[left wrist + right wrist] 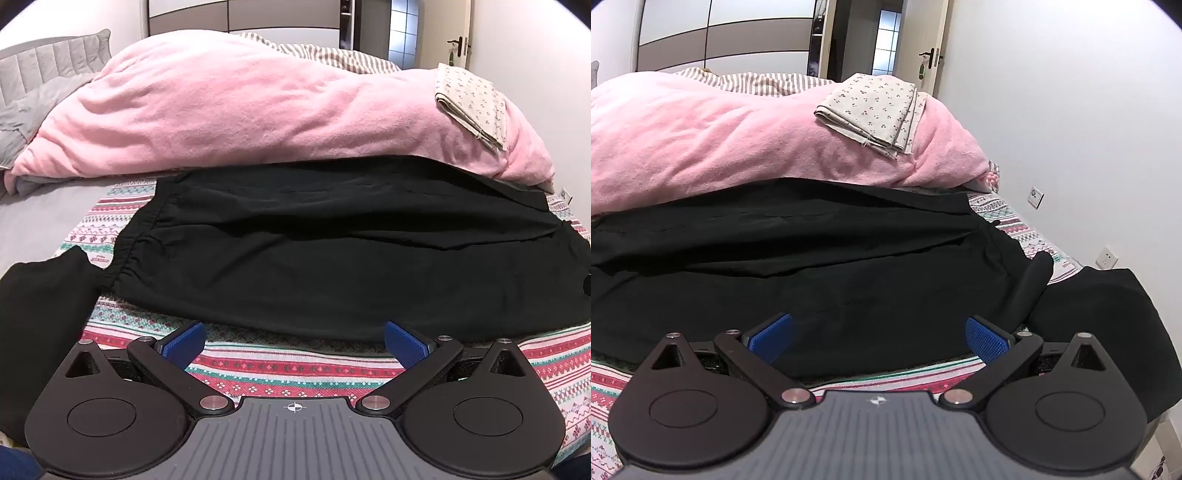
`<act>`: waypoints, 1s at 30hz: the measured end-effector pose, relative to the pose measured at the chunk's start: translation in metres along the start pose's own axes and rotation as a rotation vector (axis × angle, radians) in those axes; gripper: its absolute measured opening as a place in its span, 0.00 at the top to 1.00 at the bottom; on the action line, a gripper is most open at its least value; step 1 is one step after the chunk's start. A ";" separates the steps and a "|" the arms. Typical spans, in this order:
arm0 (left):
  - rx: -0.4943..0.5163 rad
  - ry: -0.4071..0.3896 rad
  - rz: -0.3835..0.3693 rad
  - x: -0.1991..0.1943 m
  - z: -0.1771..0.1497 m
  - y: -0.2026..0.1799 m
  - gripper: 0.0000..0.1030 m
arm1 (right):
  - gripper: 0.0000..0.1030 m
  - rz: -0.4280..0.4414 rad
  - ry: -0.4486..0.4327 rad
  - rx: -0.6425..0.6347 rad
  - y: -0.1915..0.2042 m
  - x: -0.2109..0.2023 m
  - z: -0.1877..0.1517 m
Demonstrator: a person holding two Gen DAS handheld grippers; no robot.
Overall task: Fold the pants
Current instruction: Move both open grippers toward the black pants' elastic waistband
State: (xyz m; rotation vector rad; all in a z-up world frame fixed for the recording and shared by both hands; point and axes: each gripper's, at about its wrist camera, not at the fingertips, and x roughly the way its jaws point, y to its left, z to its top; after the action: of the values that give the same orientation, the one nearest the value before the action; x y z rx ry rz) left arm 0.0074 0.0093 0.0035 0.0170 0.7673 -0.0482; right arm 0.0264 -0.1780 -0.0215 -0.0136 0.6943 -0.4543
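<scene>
Black pants (332, 251) spread flat across the patterned blanket (295, 373)

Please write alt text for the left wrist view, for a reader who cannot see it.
Black pants lie spread across a patterned bedspread, elastic waistband at left. The left tool is open and empty just short of their near edge. Behind them lies a pink blanket with a folded floral cloth on it.

Left gripper (294, 343) fingers spread wide, nothing held; right gripper (880, 338) same.

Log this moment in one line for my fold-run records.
left gripper: open, empty | right gripper: open, empty | black pants: flat on patterned bedspread
</scene>
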 end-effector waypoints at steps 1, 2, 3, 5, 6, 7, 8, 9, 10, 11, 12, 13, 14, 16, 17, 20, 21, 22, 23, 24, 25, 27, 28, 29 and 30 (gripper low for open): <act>-0.003 0.003 0.001 0.001 0.000 0.000 0.00 | 0.36 -0.001 -0.001 -0.002 0.001 0.000 0.000; -0.004 0.005 0.002 0.002 0.000 0.001 0.00 | 0.36 -0.001 0.000 -0.005 0.001 0.000 -0.001; -0.006 0.007 0.002 0.002 0.000 0.002 0.00 | 0.36 -0.001 0.002 -0.005 0.001 0.000 -0.001; -0.011 0.008 0.000 0.002 0.000 0.002 0.00 | 0.36 0.000 0.008 0.002 -0.001 -0.002 -0.001; -0.012 0.008 -0.002 0.003 0.000 0.003 0.00 | 0.36 -0.001 0.009 0.004 -0.002 -0.002 0.000; -0.014 0.010 -0.003 0.003 0.001 0.003 0.00 | 0.36 -0.003 0.009 0.006 -0.003 -0.001 0.000; -0.016 0.013 -0.005 0.005 0.000 0.004 0.00 | 0.36 -0.001 0.010 0.004 -0.001 0.001 0.000; -0.018 0.016 -0.003 0.007 0.000 0.005 0.00 | 0.36 -0.001 0.011 0.005 -0.001 0.002 0.000; -0.021 0.020 0.002 0.009 0.000 0.006 0.00 | 0.36 -0.002 0.013 0.005 -0.001 0.003 0.001; -0.023 0.024 0.007 0.012 -0.001 0.008 0.00 | 0.36 -0.002 0.015 0.006 0.000 0.003 0.002; -0.027 0.028 0.010 0.014 -0.001 0.010 0.00 | 0.36 -0.003 0.018 0.006 0.000 0.004 0.003; -0.032 0.033 0.012 0.017 -0.001 0.012 0.00 | 0.36 -0.004 0.021 0.006 0.001 0.004 0.003; -0.038 0.042 0.015 0.021 -0.002 0.015 0.00 | 0.36 -0.002 0.023 0.005 -0.003 0.007 -0.002; -0.055 0.053 0.012 0.024 -0.002 0.022 0.00 | 0.36 -0.011 0.037 0.005 -0.004 0.015 -0.003; -0.061 0.049 0.014 0.025 -0.002 0.025 0.00 | 0.36 -0.015 0.048 0.005 -0.004 0.017 -0.003; -0.076 0.045 0.039 0.031 -0.001 0.035 0.00 | 0.36 -0.017 0.067 0.010 -0.007 0.024 -0.005; -0.085 0.048 0.042 0.033 -0.001 0.039 0.00 | 0.36 -0.017 0.072 0.010 -0.007 0.026 -0.005; -0.094 0.057 0.047 0.036 0.000 0.044 0.00 | 0.36 -0.015 0.072 0.010 -0.006 0.027 -0.006; -0.104 0.070 0.051 0.039 0.001 0.049 0.00 | 0.36 -0.013 0.071 0.008 -0.005 0.029 -0.006; -0.113 0.081 0.051 0.042 0.002 0.055 0.00 | 0.36 -0.008 0.078 0.010 -0.003 0.032 -0.007; -0.121 0.087 0.054 0.043 0.004 0.062 0.00 | 0.36 -0.003 0.095 0.006 -0.003 0.035 -0.007; -0.142 0.089 0.075 0.046 0.011 0.077 0.00 | 0.36 0.015 0.109 0.005 -0.001 0.036 -0.007; -0.160 0.094 0.082 0.048 0.016 0.086 0.00 | 0.36 0.023 0.110 0.004 0.001 0.039 -0.007; -0.182 0.096 0.084 0.049 0.022 0.095 0.00 | 0.36 0.029 0.123 0.000 0.004 0.042 -0.007; -0.210 0.097 0.081 0.050 0.030 0.105 0.00 | 0.36 0.039 0.119 -0.004 0.006 0.044 -0.006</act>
State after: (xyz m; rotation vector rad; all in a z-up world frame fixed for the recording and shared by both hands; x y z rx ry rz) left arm 0.0693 0.1115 -0.0094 -0.1499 0.8646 0.1106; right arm 0.0547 -0.1897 -0.0546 0.0236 0.8112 -0.4183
